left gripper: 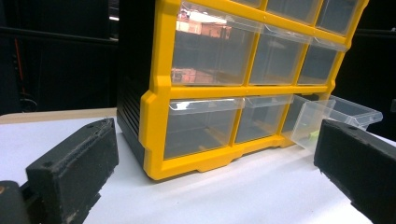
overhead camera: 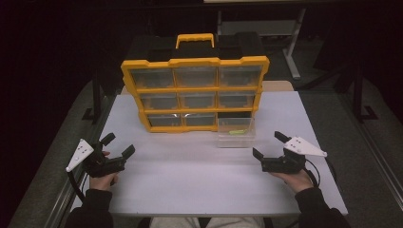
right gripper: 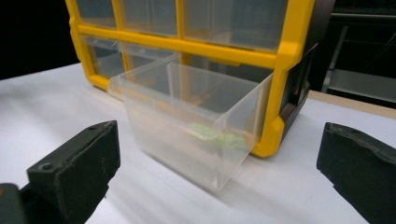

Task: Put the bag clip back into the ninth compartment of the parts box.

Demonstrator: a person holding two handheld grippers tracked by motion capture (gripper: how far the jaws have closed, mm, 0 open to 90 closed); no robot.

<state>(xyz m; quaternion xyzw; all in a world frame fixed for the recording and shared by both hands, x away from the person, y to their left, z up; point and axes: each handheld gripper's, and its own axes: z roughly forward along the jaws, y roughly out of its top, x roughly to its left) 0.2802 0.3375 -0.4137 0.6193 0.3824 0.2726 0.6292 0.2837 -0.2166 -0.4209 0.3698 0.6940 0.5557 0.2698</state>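
Note:
A yellow-framed organiser cabinet [overhead camera: 195, 90] with nine clear drawers stands upright at the back middle of the white table [overhead camera: 199, 180]. Its bottom-right drawer [overhead camera: 236, 132] is pulled out onto the table and holds a small green piece [overhead camera: 236, 132]. My left gripper [overhead camera: 119, 144] rests open near the table's left edge, pointing at the cabinet [left gripper: 159, 98], nothing between its fingers. My right gripper [overhead camera: 268, 145] is open at the right, just short of the drawer [right gripper: 187, 116]. The green piece [right gripper: 217, 136] lies on the drawer's floor, ahead of the open right gripper [right gripper: 217, 172]. From the left gripper [left gripper: 212, 182] the drawer [left gripper: 338, 112] shows far right.
The cabinet carries a yellow handle [overhead camera: 195, 39] on its black top. Dark floor and table legs [overhead camera: 294, 52] lie behind. Bare white tabletop spreads between both hands in front of the cabinet.

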